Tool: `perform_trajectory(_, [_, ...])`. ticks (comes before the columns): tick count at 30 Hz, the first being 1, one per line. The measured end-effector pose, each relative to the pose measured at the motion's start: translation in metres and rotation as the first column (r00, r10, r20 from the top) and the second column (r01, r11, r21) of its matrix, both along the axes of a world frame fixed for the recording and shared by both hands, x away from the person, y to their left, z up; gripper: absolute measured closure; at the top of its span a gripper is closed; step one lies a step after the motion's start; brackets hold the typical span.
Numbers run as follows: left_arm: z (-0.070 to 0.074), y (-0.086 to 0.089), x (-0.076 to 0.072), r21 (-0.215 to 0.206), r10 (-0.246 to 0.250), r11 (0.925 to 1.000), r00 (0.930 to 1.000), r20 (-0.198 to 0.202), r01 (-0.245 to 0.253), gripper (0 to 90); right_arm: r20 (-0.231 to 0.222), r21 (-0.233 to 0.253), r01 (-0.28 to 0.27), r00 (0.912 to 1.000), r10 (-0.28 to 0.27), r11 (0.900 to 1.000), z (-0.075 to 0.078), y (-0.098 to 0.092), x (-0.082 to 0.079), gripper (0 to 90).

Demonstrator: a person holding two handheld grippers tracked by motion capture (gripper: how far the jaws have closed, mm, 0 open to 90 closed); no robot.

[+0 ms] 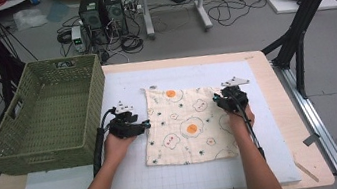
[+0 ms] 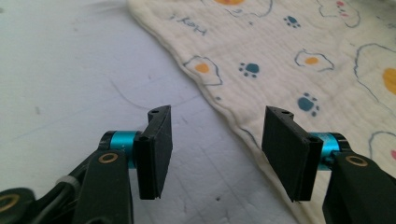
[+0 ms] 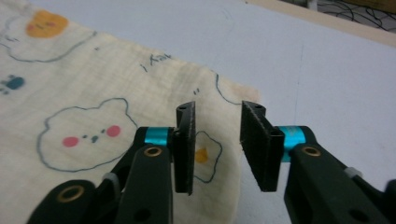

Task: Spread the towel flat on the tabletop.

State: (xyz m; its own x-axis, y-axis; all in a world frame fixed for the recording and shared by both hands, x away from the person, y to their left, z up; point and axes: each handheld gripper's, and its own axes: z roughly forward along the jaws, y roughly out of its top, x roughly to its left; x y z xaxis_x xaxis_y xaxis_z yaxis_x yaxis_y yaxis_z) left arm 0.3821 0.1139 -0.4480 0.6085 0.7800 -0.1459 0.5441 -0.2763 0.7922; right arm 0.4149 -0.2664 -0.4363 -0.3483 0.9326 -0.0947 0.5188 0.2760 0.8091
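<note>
Cloth (image 1: 187, 124) lies flat on the counter (image 1: 280, 108); left hand-held gripper (image 1: 146, 124) and right hand-held gripper (image 1: 217, 99) gape wide, empty. Shallow edge bites risk slippage.

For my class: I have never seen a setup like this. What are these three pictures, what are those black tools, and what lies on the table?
A person sits at a table and holds a hand tool with a two-jaw claw in each hand. The high view looks down from above: the left claw sits at the left edge of a printed cloth, and the right claw at its right edge. The other two pictures come from cameras riding on each claw. Both claws are open and hold nothing. A green basket stands at the left on the table.
</note>
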Motion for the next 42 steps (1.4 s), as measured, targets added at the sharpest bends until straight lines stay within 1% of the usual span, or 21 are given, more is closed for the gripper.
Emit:
perform_trajectory(2, [-0.001,-0.004,-0.002,0.005,-0.031,0.9995,0.9994,-0.017,0.031,46.2,0.011,0.011,-0.015,0.9998,0.015,1.000,0.005,-0.004,-0.006,59.8])
perform_trajectory(4, [0.000,-0.008,-0.004,0.018,-0.050,0.9986,0.9987,-0.011,0.050,46.7,0.028,0.035,-0.021,0.9994,0.020,0.999,0.010,-0.011,-0.014,58.7])
perform_trajectory(5, [0.000,-0.010,-0.005,0.021,-0.063,0.9978,0.9979,-0.014,0.063,50.0,0.034,0.051,-0.026,0.9991,0.025,0.998,0.012,-0.014,-0.018,57.9])
perform_trajectory(7, [0.000,-0.014,-0.007,0.055,-0.074,0.9958,0.9972,0.003,0.074,51.0,0.041,0.064,-0.033,0.9987,0.030,0.997,0.014,-0.020,-0.026,57.0])
perform_trajectory(8, [0.000,-0.015,-0.008,0.079,-0.078,0.9940,0.9968,0.018,0.076,54.5,0.042,0.070,-0.036,0.9986,0.033,0.997,0.014,-0.023,-0.030,56.3])
perform_trajectory(9, [0.000,-0.015,-0.009,0.083,-0.090,0.9927,0.9955,0.031,0.087,61.7,0.043,0.075,-0.040,0.9984,0.037,0.996,0.014,-0.026,-0.035,55.7])
perform_trajectory(10, [-0.001,-0.015,-0.010,0.068,-0.115,0.9913,0.9931,0.024,0.113,74.0,0.041,0.079,-0.041,0.9985,0.038,0.996,0.014,-0.028,-0.039,54.6])
perform_trajectory(11, [-0.001,-0.017,-0.011,0.073,-0.126,0.9896,0.9915,0.030,0.124,82.6,0.038,0.082,-0.043,0.9985,0.040,0.996,0.014,-0.029,-0.042,54.4])
perform_trajectory(14, [0.001,-0.018,-0.013,0.100,-0.112,0.9891,0.9930,0.038,0.108,86.8,0.035,0.089,-0.055,0.9980,0.052,0.995,0.012,-0.032,-0.051,54.0])
perform_trajectory(18, [0.003,-0.007,-0.013,0.127,-0.063,0.9901,0.9974,0.033,0.059,87.0,0.021,0.085,-0.075,0.9971,0.073,0.994,0.010,-0.031,-0.060,53.3])
perform_trajectory(22, [0.002,0.013,-0.016,0.111,-0.015,0.9937,0.9993,0.034,0.011,87.0,0.012,0.079,-0.116,0.9932,0.115,0.990,0.006,-0.024,-0.070,53.2])
perform_trajectory(24, [0.001,0.021,-0.018,0.102,0.002,0.9947,0.9993,0.037,-0.006,86.9,0.010,0.090,-0.150,0.9888,0.149,0.985,0.003,-0.018,-0.075,53.3])
perform_trajectory(26, [0.002,0.025,-0.020,0.102,0.011,0.9947,0.9993,0.035,-0.014,86.9,-0.016,0.116,-0.179,0.9832,0.182,0.977,0.000,-0.011,-0.079,53.8])
perform_trajectory(29, [0.002,0.025,-0.022,0.097,0.007,0.9952,0.9988,0.049,-0.011,85.8,-0.047,0.129,-0.219,0.9729,0.226,0.967,-0.004,0.001,-0.083,57.3])
perform_trajectory(30, [0.001,0.025,-0.023,0.095,0.004,0.9955,0.9987,0.050,-0.008,84.3,-0.063,0.121,-0.226,0.9700,0.235,0.967,-0.005,0.005,-0.084,59.8])
perform_trajectory(33, [-0.001,0.025,-0.025,0.071,0.005,0.9975,0.9992,0.040,-0.008,71.5,-0.129,0.095,-0.252,0.9560,0.263,0.963,-0.012,0.011,-0.083,71.1])
perform_trajectory(34, [-0.001,0.025,-0.026,0.070,0.009,0.9975,0.9991,0.042,-0.012,67.6,-0.124,0.106,-0.251,0.9567,0.263,0.962,-0.013,0.010,-0.084,80.3])
perform_trajectory(35, [-0.002,0.026,-0.027,0.063,0.017,0.9978,0.9990,0.042,-0.019,62.3,-0.134,0.116,-0.262,0.9518,0.276,0.958,-0.012,0.008,-0.084,85.3])
perform_trajectory(37, [-0.001,0.029,-0.030,0.049,0.021,0.9985,0.9991,0.038,-0.023,57.5,-0.134,0.052,-0.253,0.9570,0.257,0.966,-0.010,0.007,-0.086,86.4])
perform_trajectory(39, [0.002,0.028,-0.032,0.050,0.008,0.9987,0.9995,0.031,-0.010,54.1,-0.139,0.014,-0.227,0.9639,0.227,0.974,-0.009,0.004,-0.088,86.3])
perform_trajectory(42, [0.007,0.026,-0.038,0.045,-0.029,0.9986,0.9986,0.045,0.027,54.7,-0.129,-0.005,-0.202,0.9714,0.200,0.979,-0.007,0.001,-0.093,75.3])
